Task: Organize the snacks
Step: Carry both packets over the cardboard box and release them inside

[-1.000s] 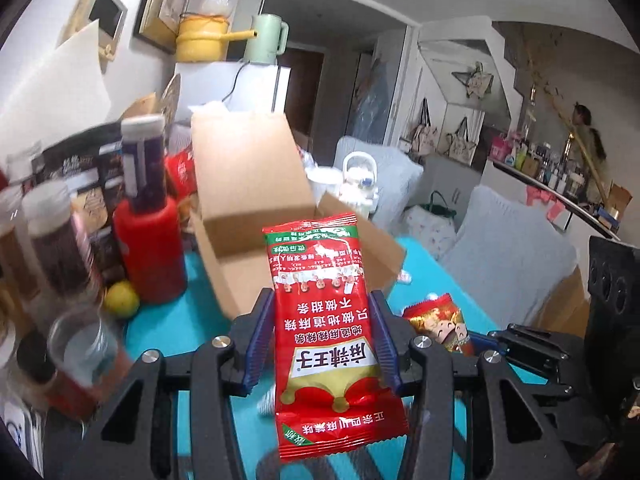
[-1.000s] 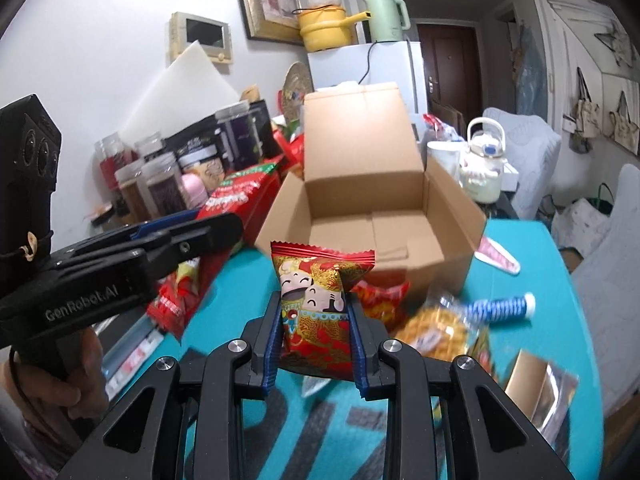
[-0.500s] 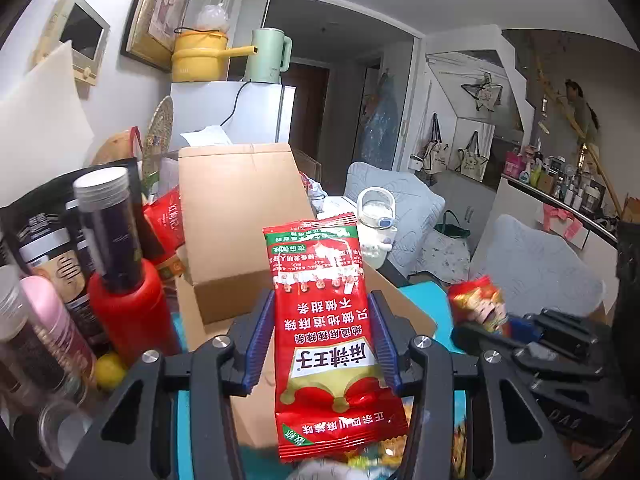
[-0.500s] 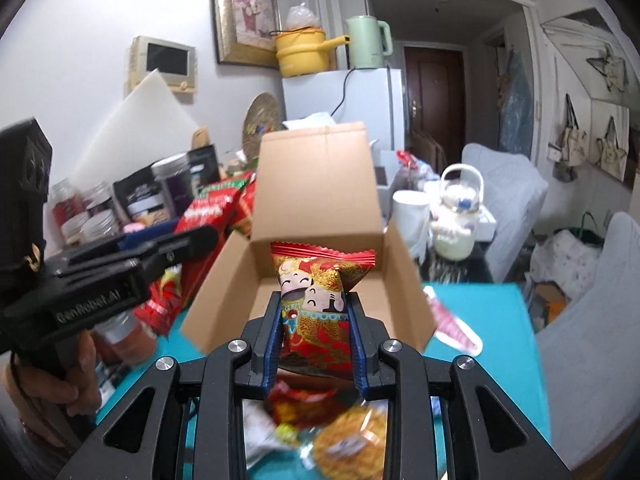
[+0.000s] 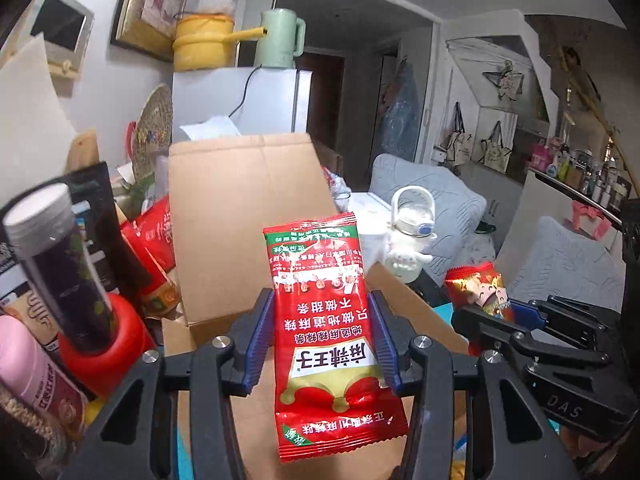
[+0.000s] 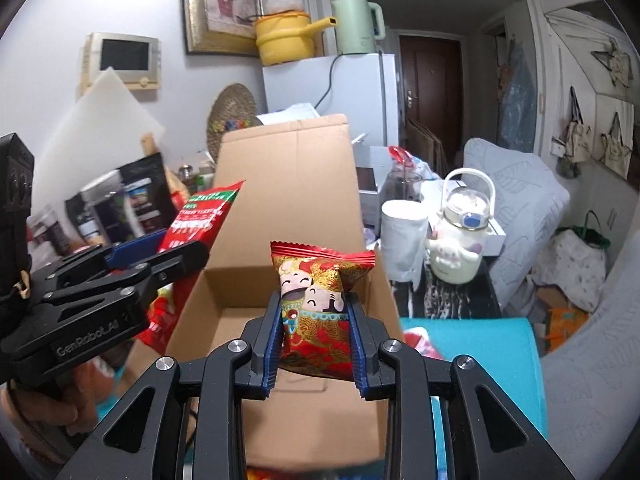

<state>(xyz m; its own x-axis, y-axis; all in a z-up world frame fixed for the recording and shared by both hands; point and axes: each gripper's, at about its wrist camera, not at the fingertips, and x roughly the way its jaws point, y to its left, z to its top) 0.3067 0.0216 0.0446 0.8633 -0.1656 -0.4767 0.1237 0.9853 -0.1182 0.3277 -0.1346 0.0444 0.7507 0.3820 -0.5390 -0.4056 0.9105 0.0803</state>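
My left gripper is shut on a long red snack packet with white Chinese lettering, held upright over the near edge of the open cardboard box. My right gripper is shut on a small red and gold snack packet with cartoon faces, held above the box's open inside. Each view shows the other gripper: the right one with its packet at the right, the left one with its packet at the left. The box floor in sight is bare.
A dark jar on a red base, a pink bottle and dark bags crowd the left. A white cup and a white kettle-shaped bottle stand right of the box. The teal tabletop shows at the right.
Both grippers have moved forward with their packets, from over the teal table and loose snacks to above the open box. The box now looms larger and closer in both views.
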